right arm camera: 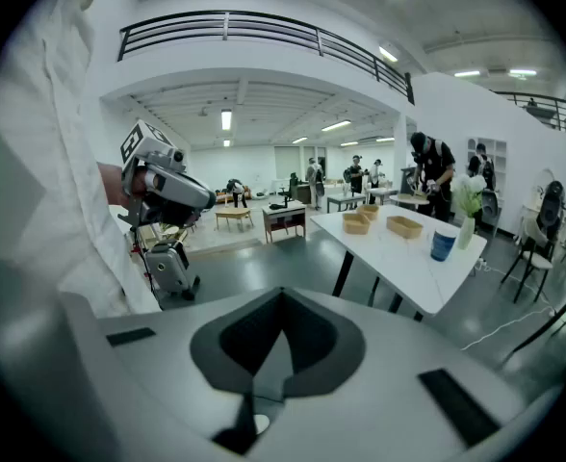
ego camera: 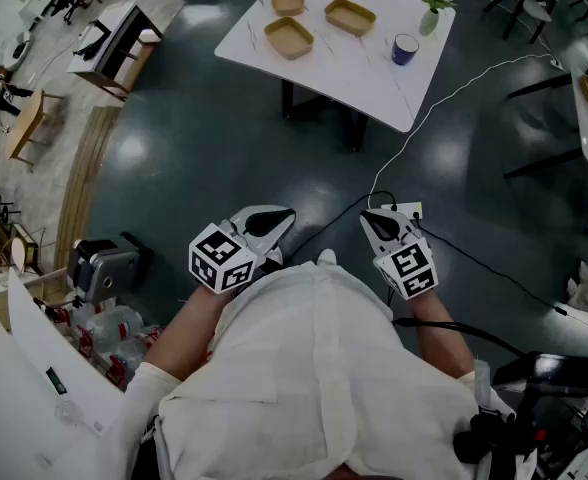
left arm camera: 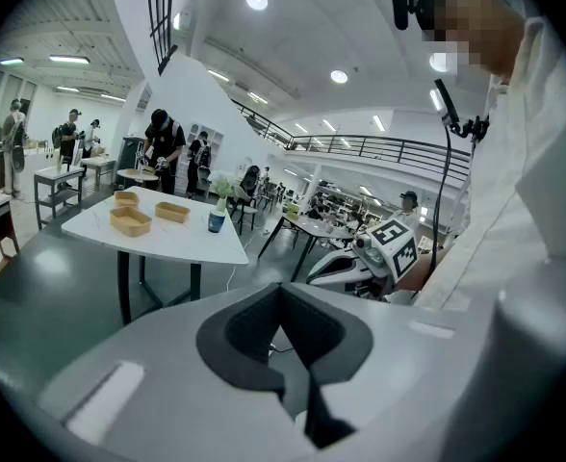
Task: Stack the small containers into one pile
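Left gripper (ego camera: 274,222) and right gripper (ego camera: 378,224) sit well short of the table (ego camera: 374,80), jaws pressed together, empty, nothing to carry yet; small containers (ego camera: 290,38) lie separate on it.

The white table (ego camera: 354,68) bears three small containers (ego camera: 289,38), a blue cup (ego camera: 405,49) and, seemingly, a vase (ego camera: 429,20).

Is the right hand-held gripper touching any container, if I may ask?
Apart: head view shows the right hand-held gripper over the floor, the containers away on the table.
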A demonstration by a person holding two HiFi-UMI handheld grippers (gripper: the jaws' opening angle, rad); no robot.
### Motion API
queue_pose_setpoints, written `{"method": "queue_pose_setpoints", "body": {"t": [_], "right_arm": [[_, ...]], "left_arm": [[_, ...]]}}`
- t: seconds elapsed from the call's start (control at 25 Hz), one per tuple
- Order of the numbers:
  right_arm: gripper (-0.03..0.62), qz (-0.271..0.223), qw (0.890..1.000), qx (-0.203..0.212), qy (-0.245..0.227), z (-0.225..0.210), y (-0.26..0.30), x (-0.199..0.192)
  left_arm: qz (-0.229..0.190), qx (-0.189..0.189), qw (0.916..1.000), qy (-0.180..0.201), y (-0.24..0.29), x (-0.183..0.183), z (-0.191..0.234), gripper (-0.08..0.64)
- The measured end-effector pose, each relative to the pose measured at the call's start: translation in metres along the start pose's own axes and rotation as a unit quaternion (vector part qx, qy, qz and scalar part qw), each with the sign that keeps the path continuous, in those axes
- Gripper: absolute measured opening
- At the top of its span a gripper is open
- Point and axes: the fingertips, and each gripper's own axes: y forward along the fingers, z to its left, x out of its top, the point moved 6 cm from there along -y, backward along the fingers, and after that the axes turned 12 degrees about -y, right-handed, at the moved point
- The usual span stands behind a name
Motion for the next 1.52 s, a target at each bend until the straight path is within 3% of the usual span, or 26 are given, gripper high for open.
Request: {"method": "queue_pose_setpoints", "body": {"t": [0.4, 0.68, 1.0, 1.28, 1.52], "right_arm": [[0.003, -0.008, 1.0, 0.016, -0.009, -0.008, 0.007, 0.0], [0.003, 0.006, 1.0, 0.031, 0.0, -0.019, 0.034, -0.004], [0.005, 0.025, 0.999, 0.016, 0.012, -0.056, 0.092, 0.024], [0.006, 0.04, 0.999, -0.008, 0.013, -0.11, 0.173, 0.084], [0.008, 0.047, 0.998, -0.026, 0.026, -0.151, 0.239, 0.119]], "left_arm": [[-0.018, 0.026, 0.9995, -0.009, 0.001, 0.001, -0.002, 0.006], [-0.024, 0.04, 0.9983, -0.033, -0.004, 0.003, 0.022, 0.008], [-0.037, 0.007, 0.9988, -0.031, 0.001, 0.043, 0.094, 0.008], [-0.035, -0.021, 0.9991, -0.009, -0.01, 0.111, 0.182, 0.008], [-0.034, -0.027, 0.999, -0.006, -0.043, 0.141, 0.244, 0.008]]}}
